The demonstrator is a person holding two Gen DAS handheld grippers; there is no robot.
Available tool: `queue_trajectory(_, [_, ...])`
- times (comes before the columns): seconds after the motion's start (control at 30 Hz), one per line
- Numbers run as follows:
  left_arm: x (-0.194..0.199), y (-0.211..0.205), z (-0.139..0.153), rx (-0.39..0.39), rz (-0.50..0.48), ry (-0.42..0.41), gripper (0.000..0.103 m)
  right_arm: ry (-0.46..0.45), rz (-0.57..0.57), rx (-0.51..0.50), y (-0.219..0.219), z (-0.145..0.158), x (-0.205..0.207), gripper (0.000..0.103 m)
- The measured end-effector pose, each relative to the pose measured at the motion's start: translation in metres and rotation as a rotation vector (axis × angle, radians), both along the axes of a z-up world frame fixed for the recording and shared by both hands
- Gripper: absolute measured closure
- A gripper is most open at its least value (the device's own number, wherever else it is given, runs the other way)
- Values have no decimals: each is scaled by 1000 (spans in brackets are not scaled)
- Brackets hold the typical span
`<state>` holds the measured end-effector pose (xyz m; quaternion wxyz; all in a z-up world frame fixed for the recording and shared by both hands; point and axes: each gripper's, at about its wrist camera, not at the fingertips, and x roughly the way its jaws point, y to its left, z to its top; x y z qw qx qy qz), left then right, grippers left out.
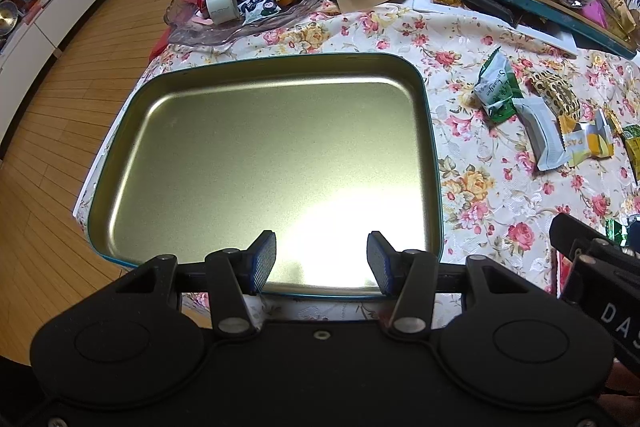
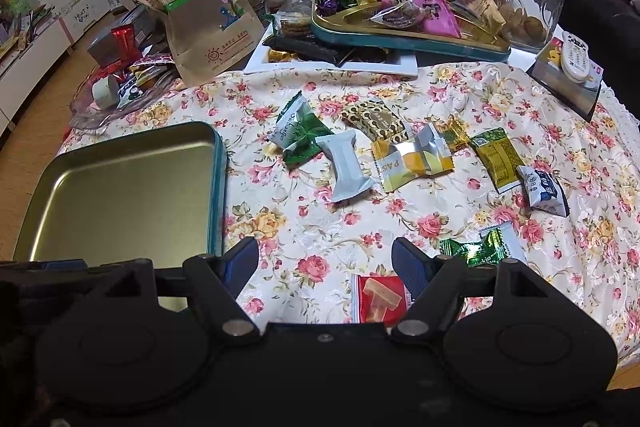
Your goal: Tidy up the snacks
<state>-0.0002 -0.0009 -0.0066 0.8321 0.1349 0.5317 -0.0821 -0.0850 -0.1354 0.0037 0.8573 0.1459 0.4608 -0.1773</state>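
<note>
While both hand-held grippers gape empty, the left [image 1: 321, 261] hovers over the tin's [image 1: 434, 147] near rim; snacks [image 2: 348, 165] lie right of the tin, ahead of the right [image 2: 325, 267].

The tin tray [image 2: 120, 187] sits on the tablecloth [image 2: 320, 227] at the left, nothing in it. To its right, wrapped snacks [image 2: 348, 167] lie scattered in a loose row. Behind them, a second tray [image 2: 400, 35] holds sweets, with a paper bag [image 2: 200, 19] standing to its left.
</note>
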Motion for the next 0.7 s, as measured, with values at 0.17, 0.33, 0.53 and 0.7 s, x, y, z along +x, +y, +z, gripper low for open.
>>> queue_trajectory(0.17, [0, 0, 0, -1, -1, 1, 47, 2, -2, 7, 0, 0, 0, 26])
queue_trajectory(0.33, [-1, 0, -1, 0, 0, 1, 47, 6, -1, 9, 0, -1, 1, 26])
queue_trajectory(0.53, [-1, 0, -1, 0, -3, 0, 47, 7, 0, 10, 1, -1, 0, 26])
queue_trajectory(0.7, [1, 1, -2, -25, -1, 28, 47, 10, -1, 18, 1, -2, 1, 26])
